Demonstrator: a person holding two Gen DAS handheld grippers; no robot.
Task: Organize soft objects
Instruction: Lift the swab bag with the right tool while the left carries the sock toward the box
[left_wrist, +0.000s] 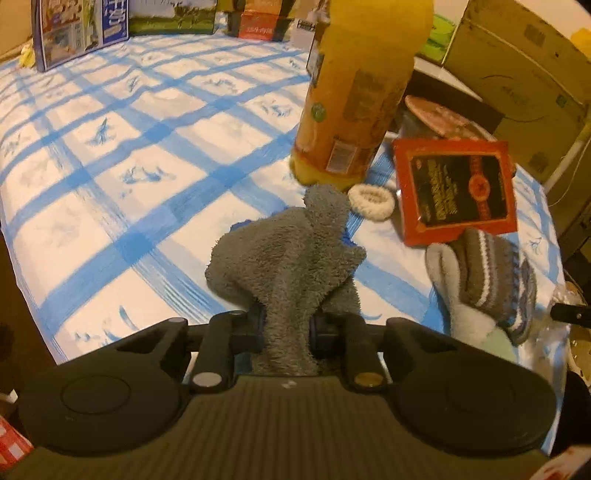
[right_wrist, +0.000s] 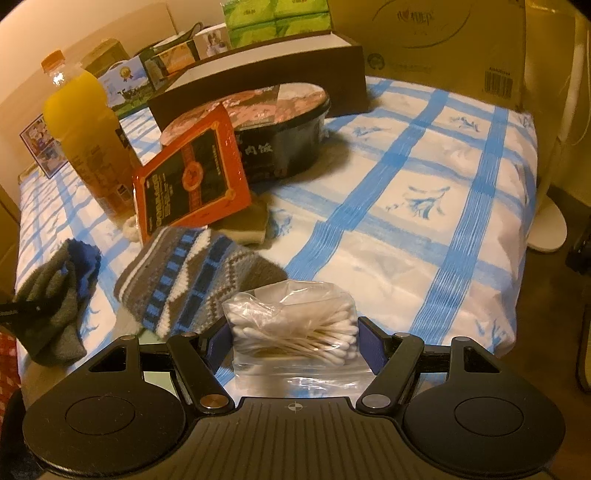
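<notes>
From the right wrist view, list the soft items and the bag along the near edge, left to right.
Grey sock → striped knit sock → bag of cotton swabs.

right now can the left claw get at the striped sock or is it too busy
Probably not yet: the left claw is shut on the grey towel. The striped sock lies uncovered just to its right, so once the towel is dropped the way looks free.

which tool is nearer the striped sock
Right. The right tool, closed around a bag of cotton swabs, sits right beside the striped sock. The left tool pinches the grey cloth, with bare tablecloth between it and the sock.
</notes>
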